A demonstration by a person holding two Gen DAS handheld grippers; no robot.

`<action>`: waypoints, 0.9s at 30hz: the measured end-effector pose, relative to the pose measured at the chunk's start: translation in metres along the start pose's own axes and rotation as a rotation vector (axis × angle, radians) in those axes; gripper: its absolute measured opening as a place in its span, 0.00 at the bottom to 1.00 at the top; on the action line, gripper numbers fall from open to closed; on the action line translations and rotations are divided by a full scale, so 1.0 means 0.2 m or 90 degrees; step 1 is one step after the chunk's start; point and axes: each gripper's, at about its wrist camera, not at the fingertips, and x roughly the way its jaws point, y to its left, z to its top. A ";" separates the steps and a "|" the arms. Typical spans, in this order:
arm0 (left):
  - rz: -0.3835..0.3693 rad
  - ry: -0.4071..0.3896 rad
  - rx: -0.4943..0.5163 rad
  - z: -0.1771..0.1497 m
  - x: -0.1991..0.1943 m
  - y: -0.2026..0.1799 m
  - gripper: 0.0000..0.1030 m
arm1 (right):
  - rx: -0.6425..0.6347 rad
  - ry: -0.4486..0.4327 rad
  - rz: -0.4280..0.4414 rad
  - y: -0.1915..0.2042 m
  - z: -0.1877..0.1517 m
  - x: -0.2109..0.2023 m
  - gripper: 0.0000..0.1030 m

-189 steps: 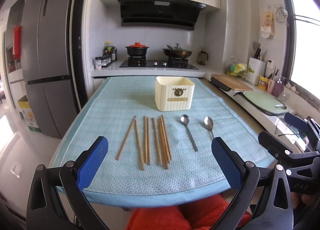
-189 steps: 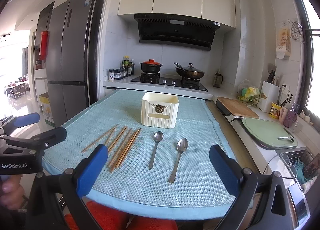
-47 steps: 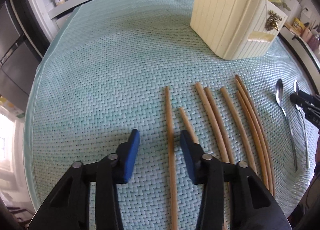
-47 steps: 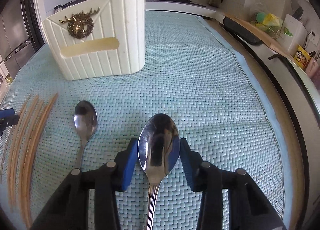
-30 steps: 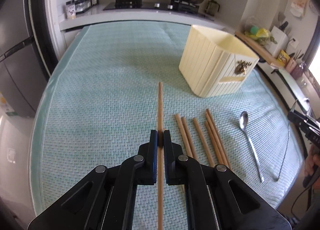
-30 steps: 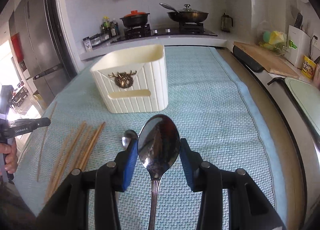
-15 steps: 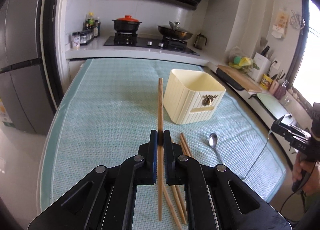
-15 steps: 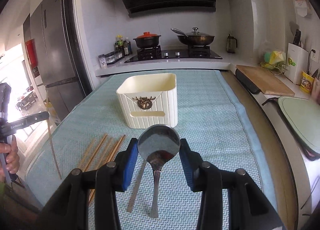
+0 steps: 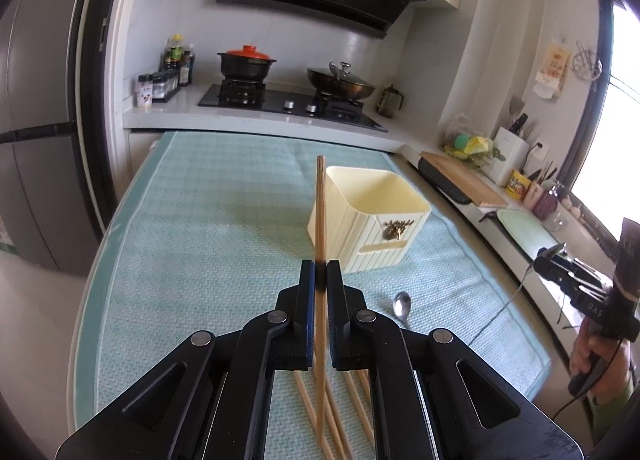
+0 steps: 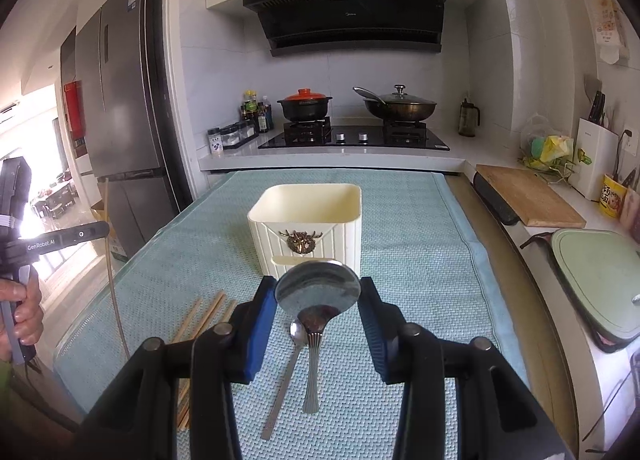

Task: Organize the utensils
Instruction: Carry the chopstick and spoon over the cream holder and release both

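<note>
My left gripper (image 9: 319, 274) is shut on a wooden chopstick (image 9: 320, 212), which is held upright above the teal mat (image 9: 200, 220). Several more chopsticks (image 9: 340, 412) lie on the mat below it. My right gripper (image 10: 318, 296) is shut on the bowl of a steel spoon (image 10: 318, 286), whose handle hangs down. A second spoon (image 10: 290, 360) lies on the mat just left of that handle. The cream utensil holder (image 10: 308, 220) stands open-topped beyond both grippers. In the right wrist view the left gripper (image 10: 86, 234) shows at the far left, with its chopstick (image 10: 116, 300) hanging from it.
A stove with a red-lidded pot (image 10: 305, 105) and a lidded pan (image 10: 400, 106) lines the back counter. A wooden cutting board (image 10: 524, 196) and a green board (image 10: 600, 280) lie along the right counter. A grey fridge (image 10: 120, 100) stands at left. A hand (image 10: 22, 312) holds the left gripper.
Both grippers have risen off the mat, the left carrying the chopstick and the right the spoon. Both views have tilted up, so the holder now sits lower and farther off.
</note>
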 end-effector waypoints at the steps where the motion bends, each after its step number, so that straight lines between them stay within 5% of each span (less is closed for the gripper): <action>1: -0.002 0.000 0.000 0.01 0.00 0.00 0.03 | -0.005 -0.004 -0.001 0.00 0.01 -0.01 0.41; 14: -0.027 -0.015 -0.014 0.23 0.05 -0.04 0.03 | -0.040 -0.032 0.007 0.00 0.19 -0.02 0.41; 27: -0.051 -0.059 -0.013 0.64 0.19 -0.17 0.03 | -0.050 -0.055 0.019 -0.06 0.56 0.10 0.41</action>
